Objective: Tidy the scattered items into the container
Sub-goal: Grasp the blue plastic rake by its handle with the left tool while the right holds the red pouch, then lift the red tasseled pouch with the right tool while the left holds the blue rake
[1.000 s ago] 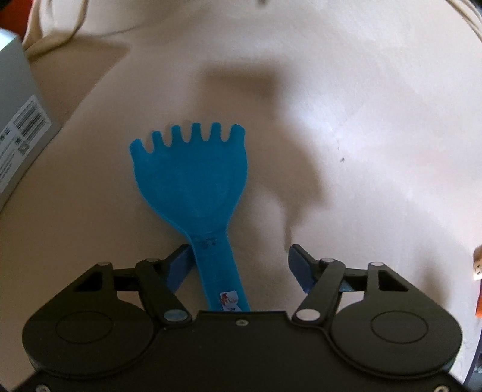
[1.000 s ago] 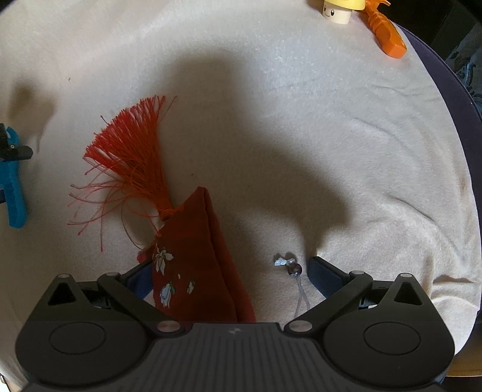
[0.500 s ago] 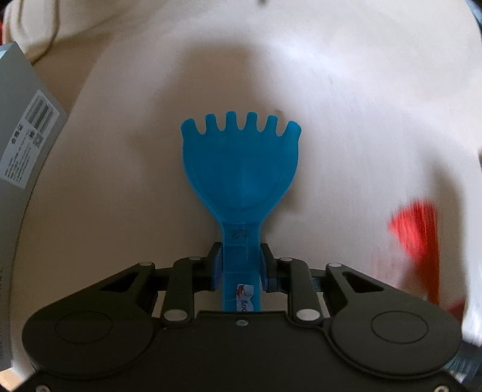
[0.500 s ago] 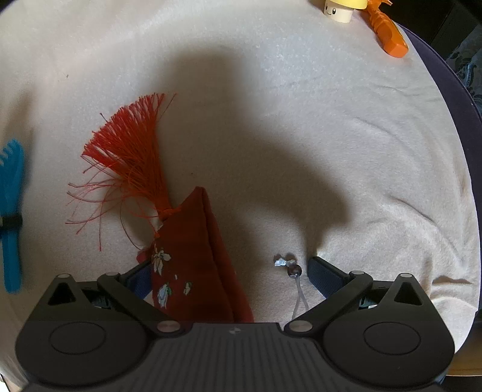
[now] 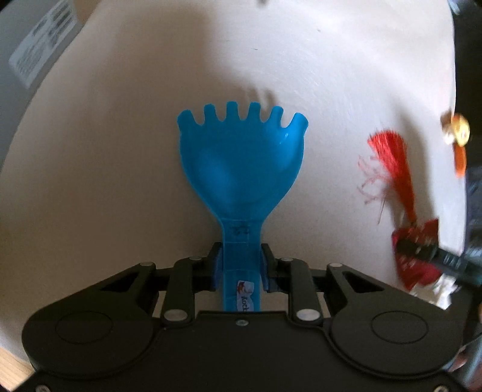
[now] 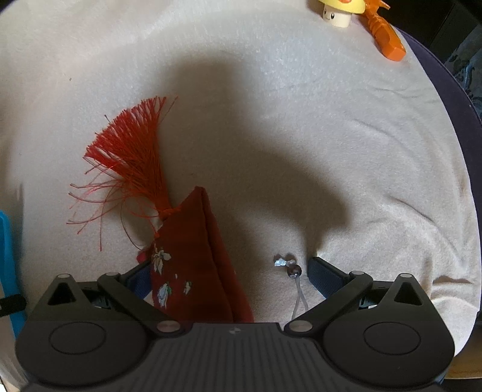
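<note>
The left gripper [image 5: 240, 265] pinches the handle of the blue rake [image 5: 241, 169], lifted over the cloth-covered surface [image 5: 150, 150]; the right gripper [image 6: 229, 271] stands wide around the red pouch [image 6: 192, 250]; next, probably, carry the rake to the grey box [image 5: 33, 57].

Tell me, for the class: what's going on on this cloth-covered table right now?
A person is tidying scattered items with two hand-held tongs. The left tongs are shut on the handle of a blue toy rake, holding it above the cream cloth. The right tongs stand open over a red pouch with a tassel, which lies on the cloth between the jaws, not gripped. A mushroom figure and an orange toy lie at the far edge. A grey box sits at the left.
</note>
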`<state>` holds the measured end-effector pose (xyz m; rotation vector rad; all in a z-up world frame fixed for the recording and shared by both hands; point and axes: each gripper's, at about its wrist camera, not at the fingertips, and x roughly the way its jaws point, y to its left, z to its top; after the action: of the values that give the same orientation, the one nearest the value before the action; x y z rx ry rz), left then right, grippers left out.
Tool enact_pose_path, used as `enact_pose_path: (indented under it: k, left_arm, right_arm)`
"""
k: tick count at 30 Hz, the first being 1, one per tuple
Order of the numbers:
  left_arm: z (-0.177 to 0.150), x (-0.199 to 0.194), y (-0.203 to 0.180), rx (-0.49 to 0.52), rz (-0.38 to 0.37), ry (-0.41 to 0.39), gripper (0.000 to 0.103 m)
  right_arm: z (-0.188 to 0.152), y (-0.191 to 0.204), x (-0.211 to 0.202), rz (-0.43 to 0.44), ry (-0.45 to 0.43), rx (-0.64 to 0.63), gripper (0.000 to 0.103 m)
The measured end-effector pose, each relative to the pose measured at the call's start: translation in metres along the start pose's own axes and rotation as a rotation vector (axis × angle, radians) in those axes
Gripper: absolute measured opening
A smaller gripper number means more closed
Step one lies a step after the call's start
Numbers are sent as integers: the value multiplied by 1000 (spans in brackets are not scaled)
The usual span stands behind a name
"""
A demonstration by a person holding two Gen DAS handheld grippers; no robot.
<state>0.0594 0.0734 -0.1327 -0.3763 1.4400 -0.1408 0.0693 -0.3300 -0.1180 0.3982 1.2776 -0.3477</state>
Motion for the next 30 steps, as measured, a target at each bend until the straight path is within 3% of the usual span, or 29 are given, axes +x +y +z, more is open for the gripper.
enact_pose_path:
  k: [3, 8, 10, 16, 19, 21, 25, 27, 30]
  left_arm:
    - [-18, -4, -13, 37, 33, -18, 24]
    - [-14, -1, -49, 206, 156, -89, 24]
    - [-16, 2, -56, 251, 188, -104, 24]
    - [-16, -2, -53, 255, 172, -104, 25]
    - [-16, -8, -47, 258, 155, -99, 27]
    - [-15, -9, -47, 264, 145, -96, 34]
    - [-15, -12, -45, 272, 135, -103, 51]
    - [-14, -10, -47, 270, 155, -117, 59]
    - [-12, -8, -50, 264, 157, -112, 66]
  right_arm:
    - [-7, 0, -4, -9, -35, 9, 103]
    - [-19, 20, -13, -66, -32, 80, 97]
    - [-31, 46, -14, -92, -29, -10, 97]
    - [-55, 94, -22, 4, -25, -168, 99]
    - [-54, 85, -32, 70, -37, -155, 97]
    - [-62, 66, -48, 142, -80, -125, 97]
    - [-62, 20, -79, 187, -158, -45, 102]
    - [-40, 9, -82, 162, -194, -28, 102]
    - [-32, 2, -101, 11, -293, -52, 102]
